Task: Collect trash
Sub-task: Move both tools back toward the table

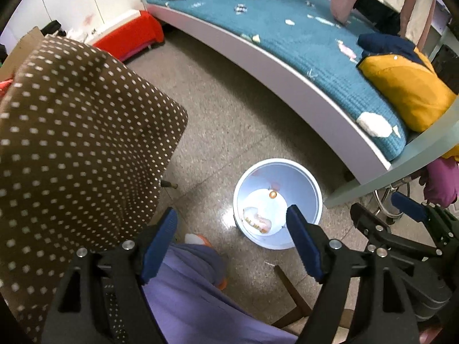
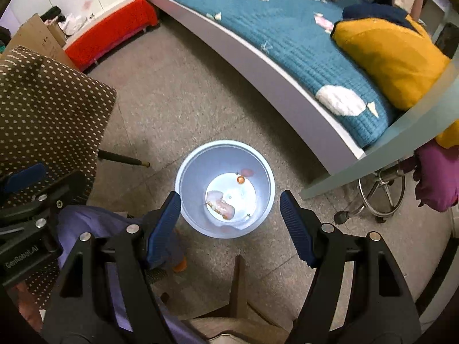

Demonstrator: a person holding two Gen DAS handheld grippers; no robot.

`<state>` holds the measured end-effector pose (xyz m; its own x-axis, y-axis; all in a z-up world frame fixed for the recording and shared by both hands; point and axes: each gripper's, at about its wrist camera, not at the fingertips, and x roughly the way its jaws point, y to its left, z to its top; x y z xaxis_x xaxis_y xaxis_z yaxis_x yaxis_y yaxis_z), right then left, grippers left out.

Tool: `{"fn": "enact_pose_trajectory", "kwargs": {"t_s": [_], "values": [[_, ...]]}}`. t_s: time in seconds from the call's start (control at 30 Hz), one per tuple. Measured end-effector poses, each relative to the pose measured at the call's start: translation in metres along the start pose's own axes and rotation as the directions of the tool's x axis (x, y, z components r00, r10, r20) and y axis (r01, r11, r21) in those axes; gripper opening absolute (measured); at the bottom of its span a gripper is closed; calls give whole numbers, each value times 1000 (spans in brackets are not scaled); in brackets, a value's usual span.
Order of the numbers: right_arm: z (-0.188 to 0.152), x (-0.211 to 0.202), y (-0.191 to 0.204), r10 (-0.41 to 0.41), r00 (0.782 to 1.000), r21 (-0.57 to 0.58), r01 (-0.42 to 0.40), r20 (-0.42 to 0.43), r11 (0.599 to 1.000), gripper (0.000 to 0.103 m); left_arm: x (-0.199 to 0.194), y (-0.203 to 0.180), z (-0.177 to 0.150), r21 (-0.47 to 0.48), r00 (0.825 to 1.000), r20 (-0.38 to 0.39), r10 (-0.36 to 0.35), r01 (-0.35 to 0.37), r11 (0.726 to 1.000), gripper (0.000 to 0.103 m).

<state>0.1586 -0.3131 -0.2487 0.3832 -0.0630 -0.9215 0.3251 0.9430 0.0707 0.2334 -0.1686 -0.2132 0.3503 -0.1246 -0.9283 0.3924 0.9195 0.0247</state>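
1. Both tongs hung over the floor with nothing between their pads: the left gripper stood spread, and the right gripper was spread and empty as well.
2. Behind them ran the bed, its blue blanket strewn with small pale scraps that look like the trash left to collect.
3. At the left stood a brown dotted chair, with a yellow cushion at the bed's near end.
4. Below and just ahead of both tongs sat the white bin on the floor, nearly centred under the right pair and slightly to the right under the left.
5. Inside it lay a pale crumpled wrapper and a small orange bit.
6. Judging by this, the next pickup lies up and forward on the blanket, well apart from both tongs; the right seems somewhat nearer the bed.
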Motion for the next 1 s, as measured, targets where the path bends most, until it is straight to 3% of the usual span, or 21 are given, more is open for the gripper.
{"fn": "enact_pose_trajectory", "kwargs": {"t_s": [0.27, 0.57, 1.0], "values": [[2, -48, 12, 24, 994, -19, -22, 102, 1000, 71, -45, 10, -7, -24, 997, 83, -10, 12, 1000, 78], [3, -106, 32, 66, 970, -69, -51, 235, 996, 71, -102, 24, -13, -60, 982, 188, -14, 26, 998, 80], [6, -151, 74, 149, 930, -179, -92, 337, 980, 72, -161, 68, -29, -175, 949, 309, 66, -12, 985, 85]]}}
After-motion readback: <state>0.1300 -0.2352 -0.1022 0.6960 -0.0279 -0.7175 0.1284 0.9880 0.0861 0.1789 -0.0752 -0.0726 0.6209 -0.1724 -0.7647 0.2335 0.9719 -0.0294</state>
